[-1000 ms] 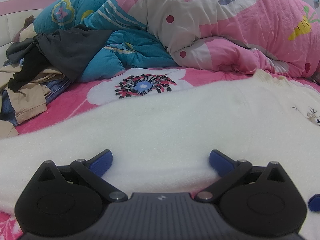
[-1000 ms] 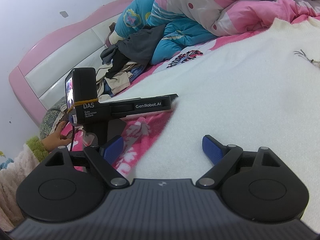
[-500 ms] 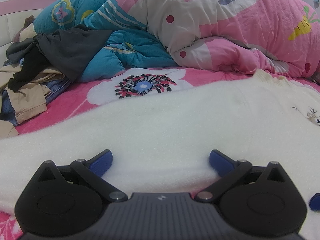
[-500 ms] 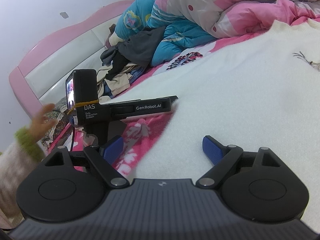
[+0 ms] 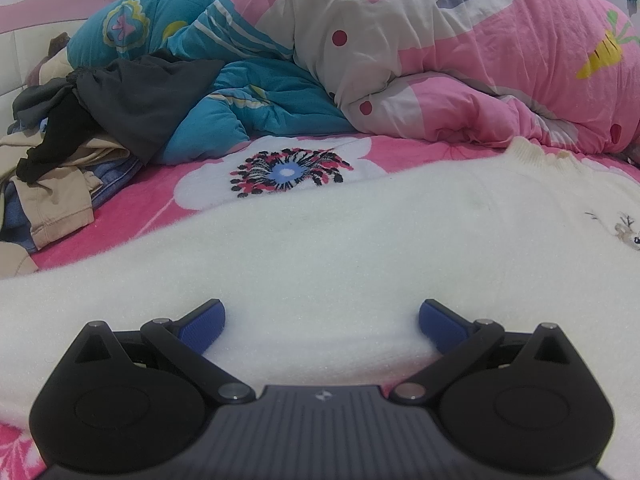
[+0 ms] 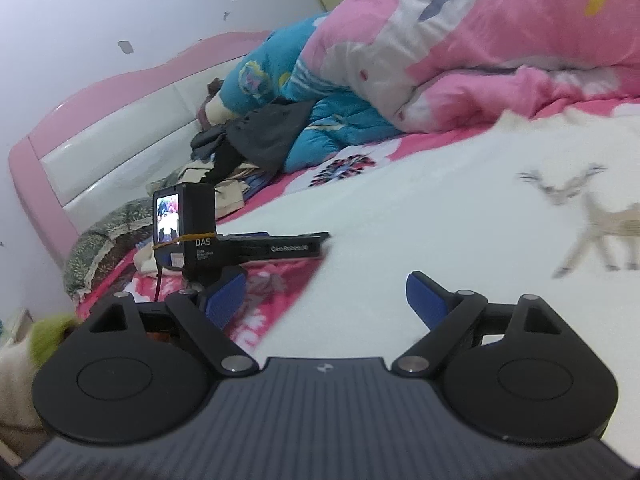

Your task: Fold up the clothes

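Left gripper [image 5: 322, 318] and right gripper [image 6: 326, 294] both have jaws spread wide.

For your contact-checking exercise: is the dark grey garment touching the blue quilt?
Touching. The left wrist view shows the dark grey garment draped directly over the blue quilt, with no gap.

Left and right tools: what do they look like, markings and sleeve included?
Both tools, left and right, have black ribbed bodies, round black hubs and blue finger pads. The left tool's side reads DAS and GenRobot.AI. A cream sleeve with green cuff shows.
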The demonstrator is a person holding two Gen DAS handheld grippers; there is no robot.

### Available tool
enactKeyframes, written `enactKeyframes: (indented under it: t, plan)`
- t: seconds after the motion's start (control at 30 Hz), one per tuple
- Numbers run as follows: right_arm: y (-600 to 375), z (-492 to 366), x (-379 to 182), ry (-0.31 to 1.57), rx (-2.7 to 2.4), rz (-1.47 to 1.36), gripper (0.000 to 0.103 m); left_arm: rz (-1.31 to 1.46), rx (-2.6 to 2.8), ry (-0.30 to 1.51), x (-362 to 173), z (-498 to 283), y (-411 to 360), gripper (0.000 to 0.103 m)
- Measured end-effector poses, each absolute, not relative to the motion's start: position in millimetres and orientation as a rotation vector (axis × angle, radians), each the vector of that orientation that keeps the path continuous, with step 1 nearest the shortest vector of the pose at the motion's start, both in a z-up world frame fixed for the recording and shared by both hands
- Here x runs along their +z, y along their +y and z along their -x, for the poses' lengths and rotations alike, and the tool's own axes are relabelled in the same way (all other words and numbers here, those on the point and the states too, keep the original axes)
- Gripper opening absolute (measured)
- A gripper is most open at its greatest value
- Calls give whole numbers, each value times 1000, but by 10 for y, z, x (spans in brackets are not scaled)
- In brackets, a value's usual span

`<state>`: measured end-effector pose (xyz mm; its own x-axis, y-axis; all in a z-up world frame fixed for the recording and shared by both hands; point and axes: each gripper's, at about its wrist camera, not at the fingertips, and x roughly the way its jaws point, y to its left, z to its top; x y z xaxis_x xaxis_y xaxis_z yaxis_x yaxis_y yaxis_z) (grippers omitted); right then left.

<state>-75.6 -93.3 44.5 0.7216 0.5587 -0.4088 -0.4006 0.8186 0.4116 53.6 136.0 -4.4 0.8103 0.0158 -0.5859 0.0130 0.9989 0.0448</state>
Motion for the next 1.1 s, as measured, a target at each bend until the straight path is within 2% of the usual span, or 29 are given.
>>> enactKeyframes:
  t: [0.33, 0.53, 0.7, 0.93, 1.03, 1.1]
  plan:
    - [-1439, 1219, 543, 522, 371, -155, 88, -38, 7, 633, 16, -516, 1377, 103]
    - [-1732, 1215, 730, 437, 322, -12, 88, -1, 13, 535, 465, -189, 1407, 103]
    - [-1972, 371, 809, 414, 354, -4, 90, 15, -164, 572, 738, -612, 943, 103]
    - [-2166, -1170, 582, 496, 251, 119, 87, -36, -348, 627, 580, -1679, -116, 103]
    - [-2297, -1643, 440, 541, 227, 112, 76, -123, -377, 626, 340, -2025, -505, 103]
    - [-2387, -1868, 326, 581, 236, 65, 65, -156, -365, 626, 169, -2201, -641, 103]
